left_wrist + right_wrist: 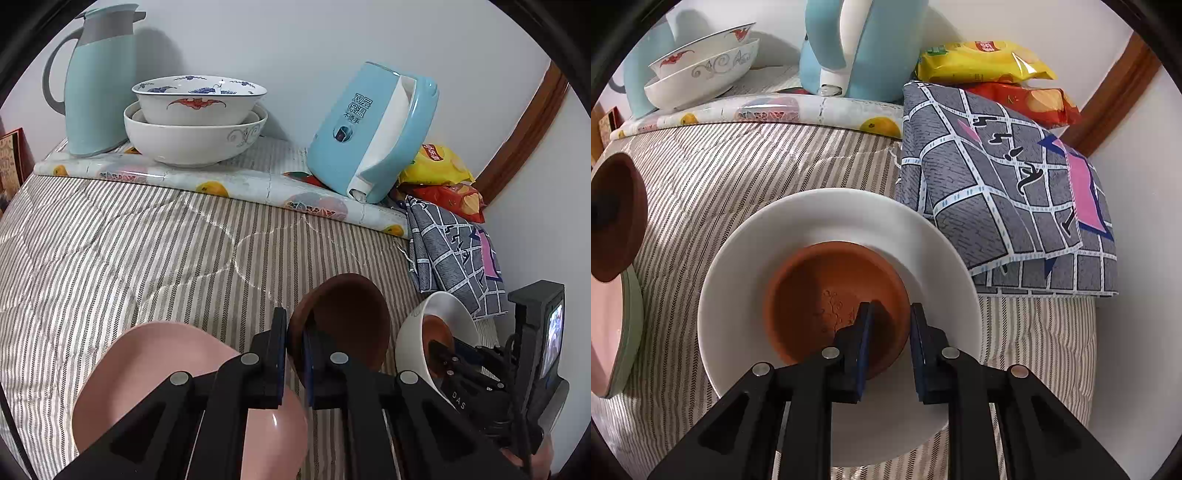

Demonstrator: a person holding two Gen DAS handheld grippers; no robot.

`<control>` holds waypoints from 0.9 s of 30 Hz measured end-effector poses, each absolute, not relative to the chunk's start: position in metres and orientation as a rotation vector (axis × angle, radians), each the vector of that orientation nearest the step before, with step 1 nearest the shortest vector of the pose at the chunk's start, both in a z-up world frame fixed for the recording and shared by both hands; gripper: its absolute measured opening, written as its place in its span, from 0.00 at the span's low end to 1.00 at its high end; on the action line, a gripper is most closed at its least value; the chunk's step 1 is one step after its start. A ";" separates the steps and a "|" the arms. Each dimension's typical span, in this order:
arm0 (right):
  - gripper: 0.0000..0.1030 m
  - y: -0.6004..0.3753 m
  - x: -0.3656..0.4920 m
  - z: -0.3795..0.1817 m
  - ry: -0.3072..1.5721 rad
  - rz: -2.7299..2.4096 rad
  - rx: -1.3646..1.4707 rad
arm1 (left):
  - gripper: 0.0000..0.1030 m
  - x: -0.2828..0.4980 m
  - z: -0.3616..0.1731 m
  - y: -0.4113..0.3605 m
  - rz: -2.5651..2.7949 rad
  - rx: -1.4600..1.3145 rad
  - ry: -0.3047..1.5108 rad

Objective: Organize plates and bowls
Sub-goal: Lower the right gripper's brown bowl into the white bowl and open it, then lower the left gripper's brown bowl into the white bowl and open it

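My left gripper point(294, 325) is shut on the rim of a dark brown bowl point(347, 314), held tilted above a pink plate point(159, 369) on the striped quilt. In the right wrist view this bowl point(617, 218) is at the left edge, over the pink plate point(604, 321), which lies on a green plate point(632, 332). A terracotta bowl point(820, 295) sits inside a white plate point(827, 214). My right gripper point(891, 306) straddles its near rim, one finger inside and one outside, with the jaws slightly apart and not pressing. The right gripper point(441, 349) also shows at the left wrist view's right.
Two white patterned bowls point(195, 114) are stacked on a raised fruit-print ledge point(229, 181) at the back, beside a teal jug point(96, 81) and a tipped blue kettle point(369, 129). A grey checked cloth point(1004, 184) and snack bags point(986, 61) crowd the right, by the wall.
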State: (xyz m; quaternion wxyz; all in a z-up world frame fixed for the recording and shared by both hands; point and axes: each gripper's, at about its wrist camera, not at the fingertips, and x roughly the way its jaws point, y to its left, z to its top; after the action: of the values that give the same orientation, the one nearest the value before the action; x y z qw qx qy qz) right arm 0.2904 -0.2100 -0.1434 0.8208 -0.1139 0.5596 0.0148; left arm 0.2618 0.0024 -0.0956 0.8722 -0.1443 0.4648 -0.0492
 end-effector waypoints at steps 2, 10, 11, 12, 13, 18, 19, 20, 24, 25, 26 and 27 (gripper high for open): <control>0.21 -0.211 0.290 -0.143 1.196 0.035 -0.222 | 0.08 0.260 -0.095 0.003 -0.102 -0.297 0.969; 0.35 -0.217 0.278 -0.122 1.142 0.023 -0.167 | 0.08 0.253 -0.087 0.000 -0.114 -0.296 0.956; 0.37 -0.218 0.276 -0.118 1.138 0.031 -0.156 | 0.08 0.252 -0.086 -0.001 -0.117 -0.298 0.956; 0.38 -0.219 0.274 -0.116 1.134 0.042 -0.149 | 0.08 0.251 -0.085 -0.001 -0.120 -0.299 0.955; 0.38 -0.219 0.271 -0.112 1.125 0.053 -0.141 | 0.08 0.250 -0.084 -0.003 -0.122 -0.299 0.953; 0.38 -0.227 0.259 -0.098 1.079 0.070 -0.096 | 0.08 0.245 -0.078 -0.013 -0.131 -0.277 0.950; 0.38 -0.229 0.257 -0.097 1.071 0.067 -0.088 | 0.08 0.244 -0.077 -0.015 -0.134 -0.275 0.948; 0.38 -0.232 0.254 -0.095 1.066 0.065 -0.081 | 0.08 0.243 -0.076 -0.017 -0.138 -0.274 0.947; 0.38 -0.247 0.247 -0.090 1.049 0.055 -0.033 | 0.08 0.242 -0.072 -0.028 -0.161 -0.272 0.950; 0.38 -0.253 0.244 -0.088 1.043 0.050 -0.015 | 0.08 0.242 -0.072 -0.031 -0.166 -0.268 0.951; 0.38 -0.257 0.242 -0.086 1.037 0.046 0.000 | 0.08 0.242 -0.071 -0.035 -0.169 -0.263 0.952; 0.38 -0.263 0.239 -0.084 1.032 0.041 0.015 | 0.08 0.243 -0.071 -0.038 -0.172 -0.257 0.953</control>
State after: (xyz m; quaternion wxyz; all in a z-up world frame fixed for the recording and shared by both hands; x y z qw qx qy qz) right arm 0.2393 -0.2628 -0.0840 0.8696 0.0074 0.4933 0.0195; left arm 0.2429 -0.0384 -0.0711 0.8771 -0.1234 0.4568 -0.0826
